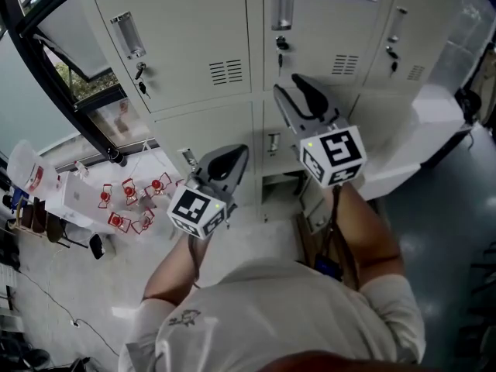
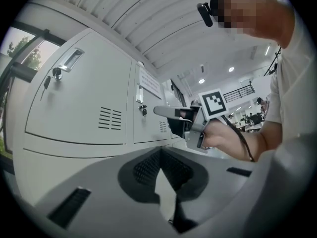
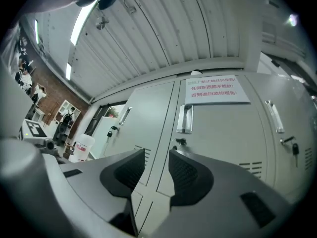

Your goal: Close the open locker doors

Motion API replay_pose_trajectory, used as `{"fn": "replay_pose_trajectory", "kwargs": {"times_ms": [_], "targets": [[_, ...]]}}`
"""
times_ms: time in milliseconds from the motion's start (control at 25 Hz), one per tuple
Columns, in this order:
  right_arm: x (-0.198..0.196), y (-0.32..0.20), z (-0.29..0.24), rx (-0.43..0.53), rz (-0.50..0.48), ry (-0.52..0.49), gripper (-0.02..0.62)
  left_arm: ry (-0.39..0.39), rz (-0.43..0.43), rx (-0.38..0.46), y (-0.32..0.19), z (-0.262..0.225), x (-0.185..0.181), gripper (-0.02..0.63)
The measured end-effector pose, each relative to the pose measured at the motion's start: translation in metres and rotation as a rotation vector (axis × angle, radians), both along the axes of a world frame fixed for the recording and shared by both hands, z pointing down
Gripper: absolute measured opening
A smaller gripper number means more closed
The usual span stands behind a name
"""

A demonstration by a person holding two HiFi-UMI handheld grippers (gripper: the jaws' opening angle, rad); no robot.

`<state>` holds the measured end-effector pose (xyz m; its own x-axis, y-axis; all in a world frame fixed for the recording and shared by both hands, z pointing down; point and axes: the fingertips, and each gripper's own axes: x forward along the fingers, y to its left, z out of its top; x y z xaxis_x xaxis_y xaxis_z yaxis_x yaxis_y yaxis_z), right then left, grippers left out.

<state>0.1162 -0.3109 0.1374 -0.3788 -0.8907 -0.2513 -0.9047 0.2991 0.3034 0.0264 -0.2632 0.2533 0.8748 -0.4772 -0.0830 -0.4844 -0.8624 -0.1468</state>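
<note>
Bank of pale grey lockers [image 1: 225, 118] on a grey floor [image 1: 434, 231], with a window [image 1: 62, 60] at the left. The upper doors [image 1: 194, 37] lie closed, keys [image 1: 140, 72] hanging in their locks. One lower door [image 1: 411, 134] stands swung out to the right of my right claw [image 1: 291, 84], apart from it. My right claw is spread wide with nothing between its jaws. My left claw [image 1: 236, 155], before the lower row, is pinched together and empty. Only the right gripper view faces the printed notice [image 3: 217, 89] squarely; only the left gripper view shows the lit office [image 2: 247, 108] behind
</note>
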Motion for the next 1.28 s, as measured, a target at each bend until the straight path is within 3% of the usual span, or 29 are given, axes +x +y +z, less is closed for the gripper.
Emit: {"fn": "replay_pose_trajectory", "kwargs": {"times_ms": [120,360,520,760,1280], "targets": [[-0.002,0.010,0.041,-0.033,-0.039,0.002,0.134,-0.005,-0.001,-0.002,0.001,0.013,0.006,-0.002],[-0.001,0.040,0.118,-0.066,-0.094,-0.068,0.000,0.016,-0.041,-0.024,0.001,0.044,0.008,-0.002],[-0.015,0.065,0.162,-0.112,-0.153,-0.143,-0.002,0.059,-0.074,-0.003,0.008,0.058,0.010,-0.002],[-0.027,0.101,0.207,-0.114,-0.153,-0.168,-0.002,0.121,-0.093,-0.025,0.025,0.077,0.003,-0.002],[-0.032,0.130,0.246,-0.178,-0.159,-0.117,-0.002,0.086,-0.083,-0.088,0.037,0.114,0.010,-0.002]]}}
